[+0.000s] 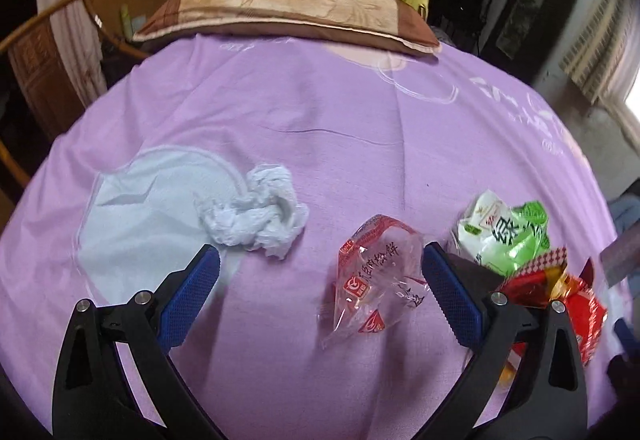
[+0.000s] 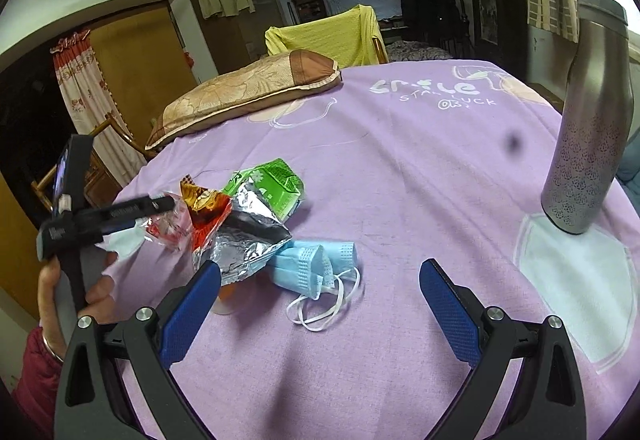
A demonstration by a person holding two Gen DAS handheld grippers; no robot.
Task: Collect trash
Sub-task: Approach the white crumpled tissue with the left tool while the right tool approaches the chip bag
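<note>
Trash lies on a purple sheet [image 1: 320, 100]. My left gripper [image 1: 320, 252] is open just above it. A clear wrapper with red print [image 1: 374, 276] sits between its fingers, close to the right pad. A crumpled white tissue [image 1: 256, 218] lies just beyond the left fingertip. Right of the gripper are a green-and-white wrapper [image 1: 502, 230] and a red wrapper [image 1: 560, 292]. My right gripper [image 2: 320, 268] is open and empty, with a blue face mask [image 2: 316, 260] just ahead. A silver foil wrapper [image 2: 248, 236] touches its left fingertip, beside the green wrapper [image 2: 272, 180].
A tall metal flask [image 2: 588, 144] stands on the sheet at the right. A brown pillow [image 2: 240, 92] lies at the far edge, with a yellow-draped chair [image 2: 328, 36] behind it. A hand [image 2: 52, 280] holds the left gripper [image 2: 160, 208] at the sheet's left edge.
</note>
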